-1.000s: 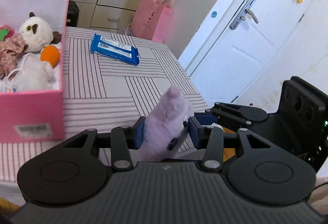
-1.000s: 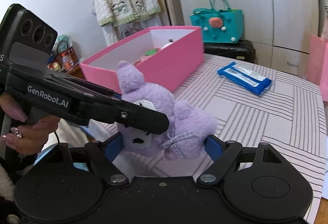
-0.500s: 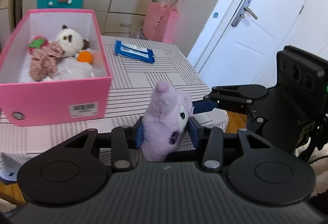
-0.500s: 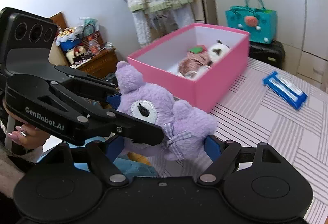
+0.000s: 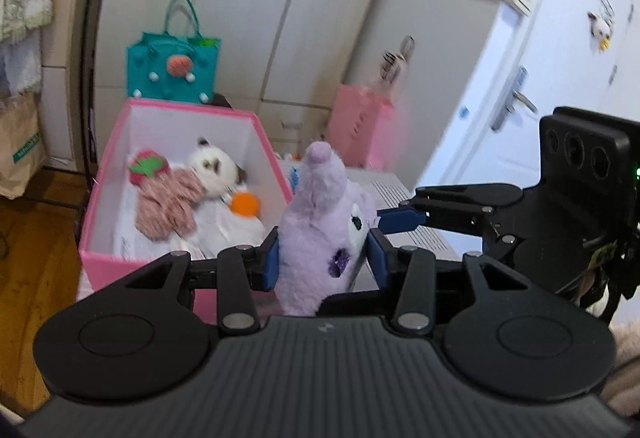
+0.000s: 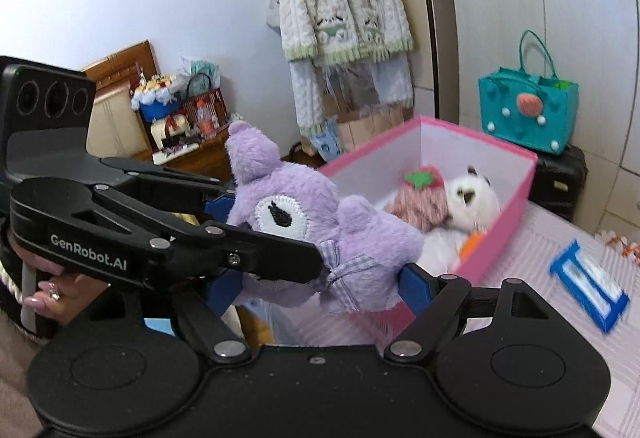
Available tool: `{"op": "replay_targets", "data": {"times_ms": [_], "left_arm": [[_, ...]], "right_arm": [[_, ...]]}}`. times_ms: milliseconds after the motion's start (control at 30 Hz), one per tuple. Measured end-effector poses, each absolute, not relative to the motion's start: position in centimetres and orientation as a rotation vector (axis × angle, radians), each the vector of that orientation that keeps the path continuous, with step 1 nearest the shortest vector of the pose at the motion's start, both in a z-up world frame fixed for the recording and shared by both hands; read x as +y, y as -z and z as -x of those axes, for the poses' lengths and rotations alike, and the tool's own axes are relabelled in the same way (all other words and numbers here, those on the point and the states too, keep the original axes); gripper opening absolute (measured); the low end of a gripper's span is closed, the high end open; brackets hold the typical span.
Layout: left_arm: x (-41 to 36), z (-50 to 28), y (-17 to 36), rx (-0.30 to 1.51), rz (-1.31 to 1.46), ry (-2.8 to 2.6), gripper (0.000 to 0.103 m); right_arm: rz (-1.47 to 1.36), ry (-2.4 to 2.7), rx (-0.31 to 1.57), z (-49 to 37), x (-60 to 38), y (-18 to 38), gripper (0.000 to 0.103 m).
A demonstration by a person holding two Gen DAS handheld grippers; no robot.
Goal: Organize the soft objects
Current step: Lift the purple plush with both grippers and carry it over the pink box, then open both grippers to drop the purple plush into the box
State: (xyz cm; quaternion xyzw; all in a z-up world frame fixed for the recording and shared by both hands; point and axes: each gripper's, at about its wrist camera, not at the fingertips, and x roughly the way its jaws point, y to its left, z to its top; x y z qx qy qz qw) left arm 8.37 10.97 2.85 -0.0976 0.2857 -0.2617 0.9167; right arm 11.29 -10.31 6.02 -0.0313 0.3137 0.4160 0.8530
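Note:
A purple plush toy (image 5: 324, 222) is held by both grippers above the table's near edge. My left gripper (image 5: 322, 258) is shut on its head. My right gripper (image 6: 316, 278) is shut on its body (image 6: 352, 238); the right gripper also shows in the left wrist view (image 5: 400, 217), and the left gripper crosses the right wrist view (image 6: 256, 246). A pink box (image 5: 100, 197) stands on the table ahead and holds a white panda plush (image 5: 212, 169), a strawberry toy (image 5: 146, 167) and a pink checked cloth toy (image 5: 168, 205).
A blue packet (image 6: 588, 290) lies on the striped table (image 6: 536, 258) right of the box. A teal bag (image 6: 528, 109) sits behind the box. A pink bag (image 5: 360, 125) and a white door (image 5: 540, 69) are at the right.
Both grippers have lifted the purple plush up and swung left toward the pink box, so I see down into the box from higher.

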Motion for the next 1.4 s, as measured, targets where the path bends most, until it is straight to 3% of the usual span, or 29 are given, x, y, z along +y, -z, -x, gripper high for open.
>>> {"op": "replay_targets", "data": {"times_ms": [467,900,1133,1400], "left_arm": [[14.7,-17.9,-0.4,0.586,0.26,0.348,0.043],[16.1,-20.6,2.3,0.67,0.251,0.269,0.044],[14.9,-19.1,1.6,0.617,0.129,0.183,0.06],[14.7,-17.1,-0.7,0.573,0.098,0.182,0.066]], "right_arm": [[0.099,-0.946,0.656,-21.4,-5.3,-3.6,0.085],[0.222,-1.039,0.741,-25.4,-2.5,-0.9,0.086],[0.256,-0.999,0.787,-25.6,-2.5,-0.2,0.088],[0.251,-0.915,0.765,-24.4,-4.6,-1.4,0.088]]}}
